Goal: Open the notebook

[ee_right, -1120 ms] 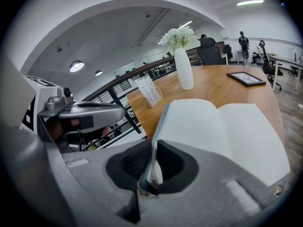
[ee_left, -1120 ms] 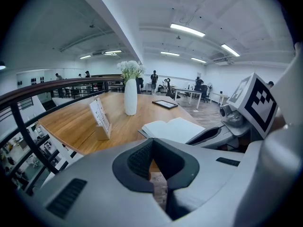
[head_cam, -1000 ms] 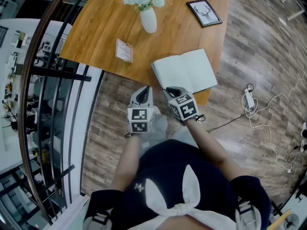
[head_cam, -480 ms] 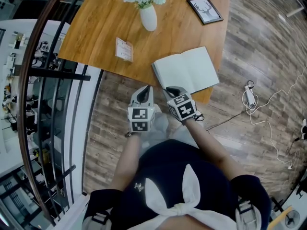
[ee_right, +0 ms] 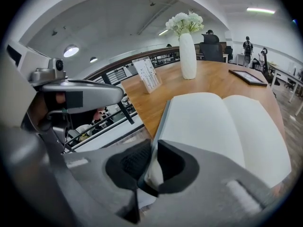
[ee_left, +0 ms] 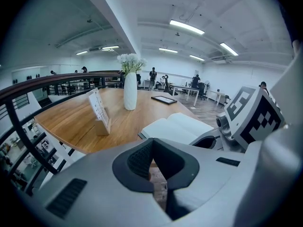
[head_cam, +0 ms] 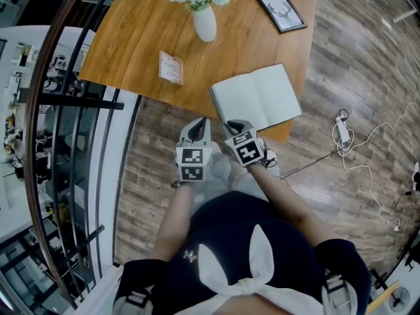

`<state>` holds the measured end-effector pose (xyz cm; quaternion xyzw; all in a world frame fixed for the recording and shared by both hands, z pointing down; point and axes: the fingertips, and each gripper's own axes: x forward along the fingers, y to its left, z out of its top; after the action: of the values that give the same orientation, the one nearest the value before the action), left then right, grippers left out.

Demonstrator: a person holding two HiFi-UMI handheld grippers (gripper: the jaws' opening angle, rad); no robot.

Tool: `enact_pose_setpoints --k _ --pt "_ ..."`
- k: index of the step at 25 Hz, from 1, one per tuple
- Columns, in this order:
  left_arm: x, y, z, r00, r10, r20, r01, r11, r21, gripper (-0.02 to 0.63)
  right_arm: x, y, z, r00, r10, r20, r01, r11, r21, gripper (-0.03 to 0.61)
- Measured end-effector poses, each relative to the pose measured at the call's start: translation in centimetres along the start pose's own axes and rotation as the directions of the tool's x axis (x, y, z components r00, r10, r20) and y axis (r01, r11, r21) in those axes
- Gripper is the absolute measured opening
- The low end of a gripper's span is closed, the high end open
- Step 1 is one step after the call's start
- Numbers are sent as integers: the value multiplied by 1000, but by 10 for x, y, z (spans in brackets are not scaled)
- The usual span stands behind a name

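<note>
**Bright, even office light; heavy fisheye bend**

Ceiling strip lights [ee_left: 187,26] give flat, soft light with faint shadows. The notebook [ee_right: 227,126] pages read almost washed-out white, and the wooden table [head_cam: 131,38] carries a mild sheen. The railing [head_cam: 52,110] curves strongly at the head view's edge. Both gripper views darken to black at the corners, and their nearest foreground is soft.
</note>
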<state>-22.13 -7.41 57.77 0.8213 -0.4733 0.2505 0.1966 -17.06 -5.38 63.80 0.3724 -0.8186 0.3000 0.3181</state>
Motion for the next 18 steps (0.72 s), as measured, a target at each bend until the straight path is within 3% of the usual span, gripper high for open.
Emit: enact_pose_setpoints --k 9,18 --pt "-2 -1 -2 1000 -5 -6 5 1000 -5 17 3 2 -3 1000 -15 5 15 999 -33 56" --pt "-5 -2 5 1000 9 10 -9 1000 -14 17 -1 2 -5 998 57 11 -57 998 -18 105"
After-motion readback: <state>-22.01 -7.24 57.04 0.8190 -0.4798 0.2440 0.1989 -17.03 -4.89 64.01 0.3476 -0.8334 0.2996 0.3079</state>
